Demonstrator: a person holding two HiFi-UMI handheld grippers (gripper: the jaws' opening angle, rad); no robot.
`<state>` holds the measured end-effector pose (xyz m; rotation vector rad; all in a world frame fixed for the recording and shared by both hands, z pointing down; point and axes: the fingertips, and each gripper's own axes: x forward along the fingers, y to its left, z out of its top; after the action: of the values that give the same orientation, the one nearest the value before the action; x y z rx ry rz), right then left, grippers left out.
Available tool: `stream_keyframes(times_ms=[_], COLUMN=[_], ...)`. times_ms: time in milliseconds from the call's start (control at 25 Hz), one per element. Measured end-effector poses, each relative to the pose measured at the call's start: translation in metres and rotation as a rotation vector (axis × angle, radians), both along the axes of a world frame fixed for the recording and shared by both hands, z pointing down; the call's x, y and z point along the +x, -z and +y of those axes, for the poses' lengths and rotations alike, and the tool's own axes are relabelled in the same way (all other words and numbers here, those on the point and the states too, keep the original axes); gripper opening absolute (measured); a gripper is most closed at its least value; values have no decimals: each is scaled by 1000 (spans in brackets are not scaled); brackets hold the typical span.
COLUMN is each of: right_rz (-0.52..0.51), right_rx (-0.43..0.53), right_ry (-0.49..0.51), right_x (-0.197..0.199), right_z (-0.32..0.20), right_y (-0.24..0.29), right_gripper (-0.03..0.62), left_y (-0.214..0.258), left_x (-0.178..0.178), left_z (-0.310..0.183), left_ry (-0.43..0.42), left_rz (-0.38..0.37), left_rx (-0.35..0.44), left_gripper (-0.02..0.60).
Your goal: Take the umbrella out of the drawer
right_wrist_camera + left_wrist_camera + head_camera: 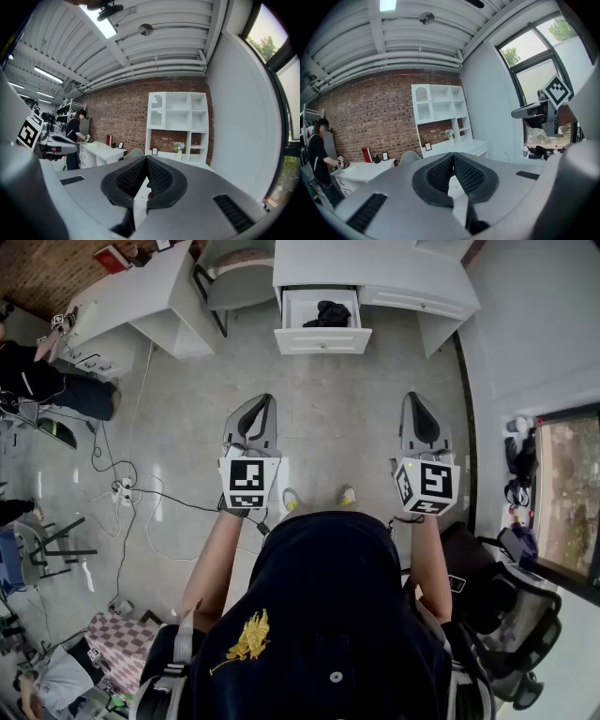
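A black folded umbrella (327,313) lies in the open white drawer (322,337) of the desk straight ahead in the head view. I stand a few steps back from it on the grey floor. My left gripper (267,401) and right gripper (413,399) are held out level at waist height, side by side, pointing at the desk. Both are shut, tips touching, with nothing between them. In the left gripper view the left gripper (453,155) is shut; in the right gripper view the right gripper (146,158) is shut too. The umbrella does not show in either gripper view.
A second white desk (131,296) stands at the left with a chair (234,273) between the desks. Cables (127,493) trail over the floor at the left. A black office chair (511,615) is at my right, by a window (567,498). A person (316,157) stands at the left desk.
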<state>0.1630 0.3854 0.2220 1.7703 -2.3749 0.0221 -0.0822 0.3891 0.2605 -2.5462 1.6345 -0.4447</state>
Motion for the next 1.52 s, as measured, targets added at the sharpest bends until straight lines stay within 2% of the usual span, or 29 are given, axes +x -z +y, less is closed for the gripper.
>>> stream_keyframes(times_ms=[80, 160, 280, 560, 840, 960, 1080, 1120, 1200, 1520], right_rz=[12, 42, 99, 144, 127, 125, 111, 99, 73, 57], right_rx=[-1, 6, 21, 33, 34, 27, 17, 11, -4, -25], right_ry=[15, 41, 106, 192, 183, 199, 219, 237, 277, 313], right_x=[-8, -19, -40, -56, -45, -44, -41, -41, -42, -32], right_z=[2, 5, 7, 11, 6, 3, -2, -3, -5, -11], right_y=[-1, 0, 1, -1, -2, -6, -10, -14, -20, -27], right_gripper=[28, 28, 28, 28, 52, 90, 167, 221, 398, 414], left_y=[2, 6, 8, 2, -5, -8, -9, -11, -13, -20], left_x=[-5, -15, -29, -37, -36, -32, -28, -26, -22, 6], left_z=[0, 1, 12, 32, 39, 40, 40, 40, 39, 29], left_ry=[17, 55, 105, 171, 220, 233, 243, 244, 246, 237], left_rz=[31, 92, 158, 132, 136, 135, 134, 132, 129, 108], left_rx=[10, 20, 5, 4, -12, -16, -19, -21, -29, -57], left_gripper=[18, 18, 18, 18, 18, 18, 18, 18, 18, 18])
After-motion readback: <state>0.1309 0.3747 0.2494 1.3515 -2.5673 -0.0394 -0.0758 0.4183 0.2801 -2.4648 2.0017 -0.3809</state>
